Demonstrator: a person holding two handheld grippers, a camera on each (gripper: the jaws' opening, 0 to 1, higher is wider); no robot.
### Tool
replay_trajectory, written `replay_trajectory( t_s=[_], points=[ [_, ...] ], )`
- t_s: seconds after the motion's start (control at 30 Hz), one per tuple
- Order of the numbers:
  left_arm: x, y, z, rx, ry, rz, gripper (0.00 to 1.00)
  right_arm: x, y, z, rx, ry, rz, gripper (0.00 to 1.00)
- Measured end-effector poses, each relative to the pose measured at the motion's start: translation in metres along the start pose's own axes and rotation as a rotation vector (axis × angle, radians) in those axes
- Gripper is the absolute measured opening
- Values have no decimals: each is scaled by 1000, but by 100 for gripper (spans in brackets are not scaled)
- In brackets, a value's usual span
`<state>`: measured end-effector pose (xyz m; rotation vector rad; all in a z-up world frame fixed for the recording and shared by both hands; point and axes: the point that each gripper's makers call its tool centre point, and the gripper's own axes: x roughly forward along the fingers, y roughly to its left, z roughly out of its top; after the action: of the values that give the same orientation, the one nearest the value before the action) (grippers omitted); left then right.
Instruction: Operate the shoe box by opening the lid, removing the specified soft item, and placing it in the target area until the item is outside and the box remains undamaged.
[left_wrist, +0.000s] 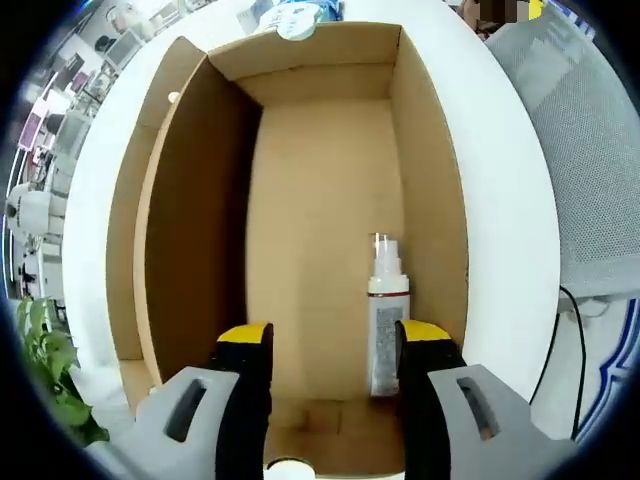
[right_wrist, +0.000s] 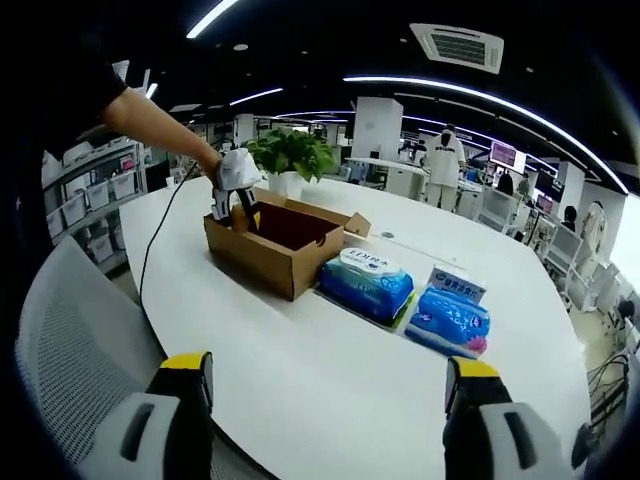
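I look down into the open cardboard shoe box (left_wrist: 200, 230), its lid folded out to the left. A white spray bottle (left_wrist: 383, 320) lies on the box floor, just inside my right jaw. My left gripper (left_wrist: 335, 350) is open, its yellow-tipped jaws hanging over the near end of the box. In the right gripper view the same box (right_wrist: 262, 258) stands on the white table (right_wrist: 330, 390), with the left gripper (right_wrist: 238, 198) dipped into its far end, held by a person's hand. Two blue soft wipe packs (right_wrist: 365, 283) (right_wrist: 450, 318) lie on the table right of the box. My right gripper (right_wrist: 330, 375) is open wide, well short of them.
A potted plant (right_wrist: 290, 155) stands behind the box. A grey mesh chair (right_wrist: 70, 340) sits at the table's near left edge; it is the chair (left_wrist: 580, 150) beside the table. One blue pack (left_wrist: 297, 17) shows past the box's far wall. People stand far back.
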<state>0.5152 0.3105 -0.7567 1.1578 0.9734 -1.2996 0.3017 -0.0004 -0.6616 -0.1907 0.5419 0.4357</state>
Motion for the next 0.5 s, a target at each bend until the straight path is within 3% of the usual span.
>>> replay_trajectory(
  t_s=[0.27,0.37,0.5],
  points=[
    [-2,9,-2,-49,-21,41,48,2,0,2,4,-3,4,96],
    [-1,19,-2,-47,-20,95,44,3,-1,3,3,-5,2,96],
    [0,14,-2,-32,-13,64,44,2,-2,3,5,-8,0,96]
  ],
)
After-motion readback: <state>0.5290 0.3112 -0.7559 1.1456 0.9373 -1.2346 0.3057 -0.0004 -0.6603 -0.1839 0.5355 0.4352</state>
